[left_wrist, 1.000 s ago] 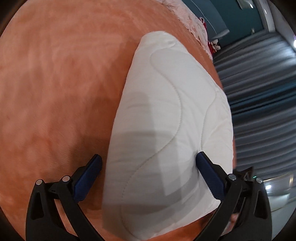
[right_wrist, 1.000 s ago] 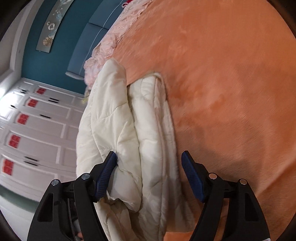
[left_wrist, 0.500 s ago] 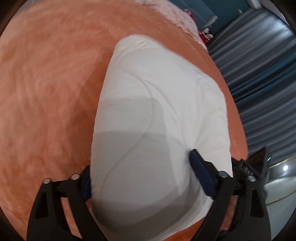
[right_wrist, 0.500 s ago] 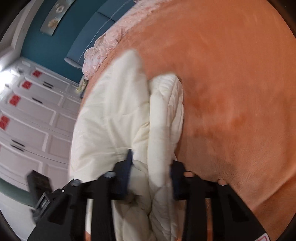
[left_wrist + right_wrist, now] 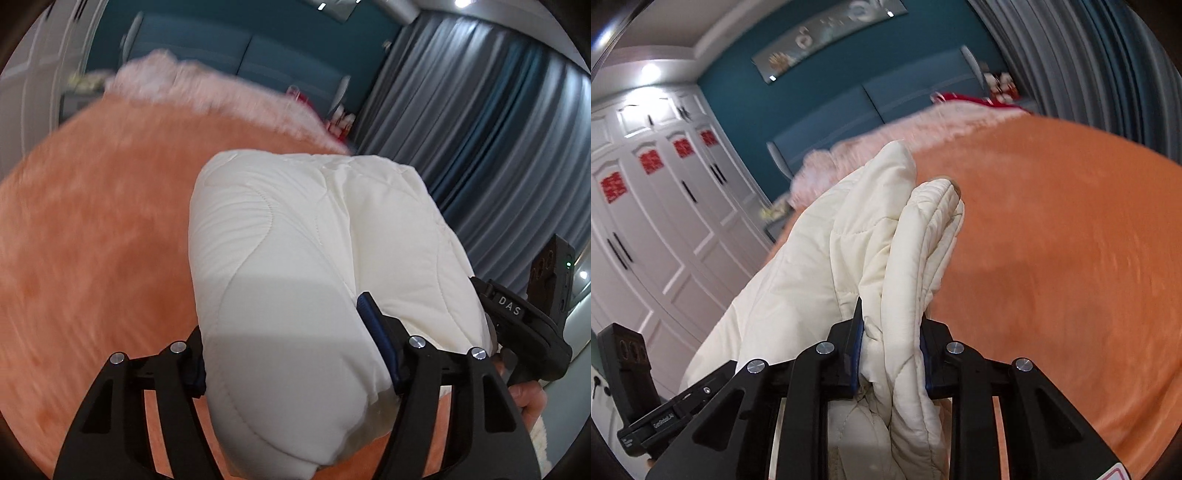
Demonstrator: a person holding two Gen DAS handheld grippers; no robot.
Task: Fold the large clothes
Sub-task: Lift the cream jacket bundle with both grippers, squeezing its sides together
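A folded cream quilted garment [image 5: 295,258] is held up over the orange bedspread [image 5: 92,240]. My left gripper [image 5: 284,343] is shut on one thick end of it; the blue pads press into the padding on both sides. My right gripper [image 5: 891,354] is shut on the layered edges of the same garment [image 5: 849,258], which stand up between its fingers. The right gripper's body [image 5: 517,321] shows at the right of the left wrist view, and the left gripper's body [image 5: 646,406] at the lower left of the right wrist view.
The orange bedspread [image 5: 1052,240] spreads below. A pink ruffled blanket [image 5: 207,88] lies at the head of the bed by the teal headboard [image 5: 916,96]. Grey curtains [image 5: 480,129] hang on one side, white wardrobes [image 5: 646,221] on the other.
Both grippers closed on the folded garment and lifted its ends off the bed. The views tilted up, so the headboard, the curtains and the wardrobes now show.
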